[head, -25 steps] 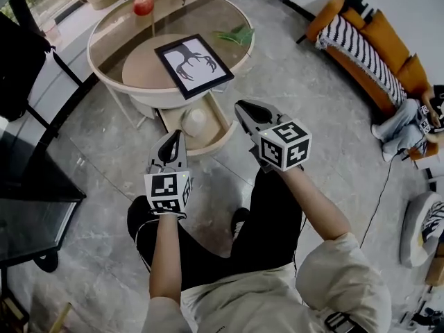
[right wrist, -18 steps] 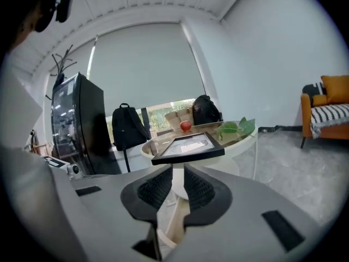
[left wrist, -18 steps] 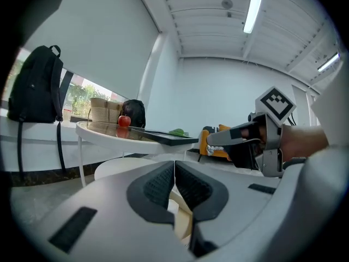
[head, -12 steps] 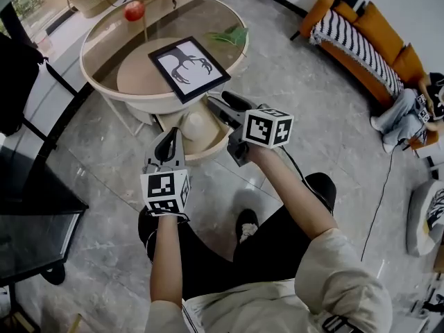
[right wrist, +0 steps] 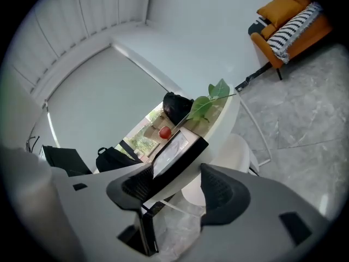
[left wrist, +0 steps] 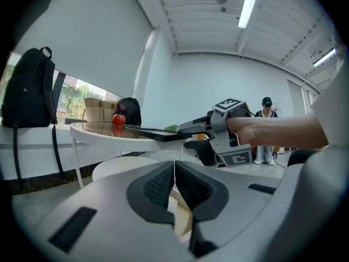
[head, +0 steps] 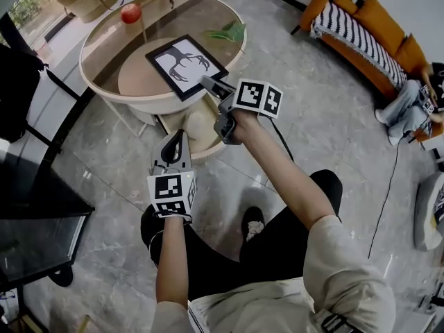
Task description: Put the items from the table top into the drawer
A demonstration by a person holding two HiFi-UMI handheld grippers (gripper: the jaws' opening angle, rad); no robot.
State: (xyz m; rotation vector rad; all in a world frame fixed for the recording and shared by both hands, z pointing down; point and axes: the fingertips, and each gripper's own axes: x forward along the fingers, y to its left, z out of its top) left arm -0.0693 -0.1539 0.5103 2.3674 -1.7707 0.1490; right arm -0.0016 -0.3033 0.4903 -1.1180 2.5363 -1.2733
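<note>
Right gripper view: the right hand-held gripper [right wrist: 177, 182] is seen released, and its jaws have just been opened wide. The near corner of the black picture frame [right wrist: 173, 146] is found between the jaws, but it is not yet squeezed by the pads.

In the head view, the frame is seen lying flat on the round glass table [head: 87, 61], with one corner sticking out over the edge. A red apple [head: 131, 13] and a green leaf [head: 229, 32] are also seen on the table, well apart from the frame. The drawer [head: 203, 152] is pulled open under the table, just below the frame, and a white round thing [head: 196, 121] is seen inside it. The left hand-held gripper [head: 177, 139] is clenched with nothing in it, low down near the drawer.

To do this step well, the jaws should be pushed a bit further over the frame's edge, so one pad is above it and one below. Then they should be closed firmly, since the frame is wide and flat and may tip. It should be slid off gently, so the glass is not scratched.

No words or brand names can be read. Only black and white square marks are seen on the cubes [head: 258, 97], and a black tree-like shape is shown in the frame.
</note>
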